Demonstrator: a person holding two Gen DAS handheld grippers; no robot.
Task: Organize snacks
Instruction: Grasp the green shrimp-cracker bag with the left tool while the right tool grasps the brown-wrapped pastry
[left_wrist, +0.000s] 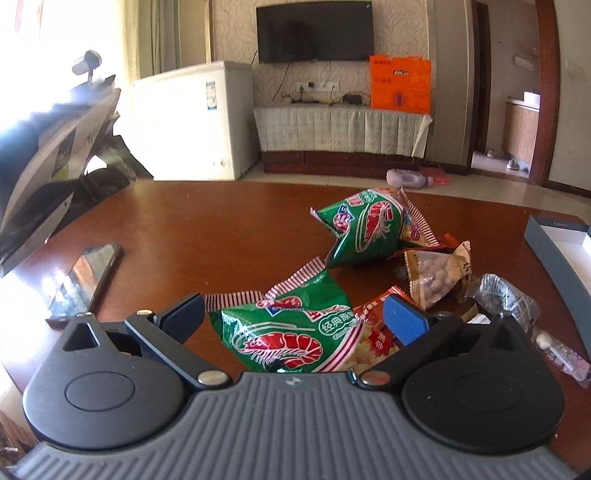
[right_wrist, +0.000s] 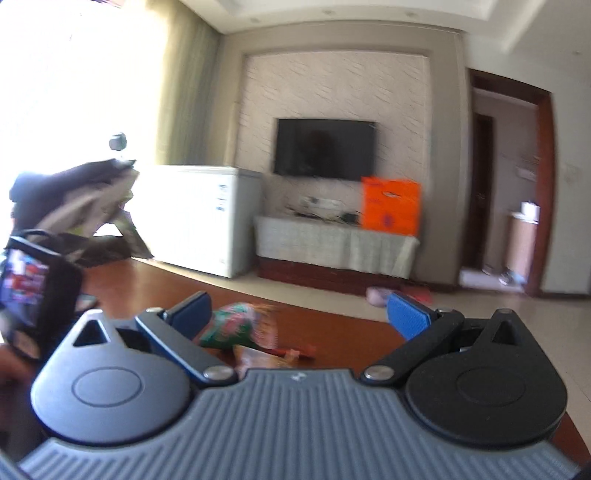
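Note:
In the left wrist view my left gripper (left_wrist: 295, 317) is open, low over the brown table (left_wrist: 184, 229). A green shrimp-chip bag (left_wrist: 288, 332) lies between its fingers; whether they touch it I cannot tell. A second green shrimp-chip bag (left_wrist: 369, 229) lies farther back. Beside it are a clear packet of round nuts (left_wrist: 436, 277), a red packet (left_wrist: 373, 314) and a crinkled clear wrapper (left_wrist: 506, 295). In the blurred right wrist view my right gripper (right_wrist: 299, 314) is open and empty, raised above the table, with a green bag (right_wrist: 232, 328) and a pale packet (right_wrist: 258, 358) below it.
A dark phone (left_wrist: 85, 280) lies on the table's left side. A grey open box (left_wrist: 561, 243) sits at the right edge. A pink-and-white wrapped item (left_wrist: 561, 354) lies near right. A leaning stack of boxes (left_wrist: 48, 155) stands far left. My left gripper's back (right_wrist: 33, 295) shows at the right view's left edge.

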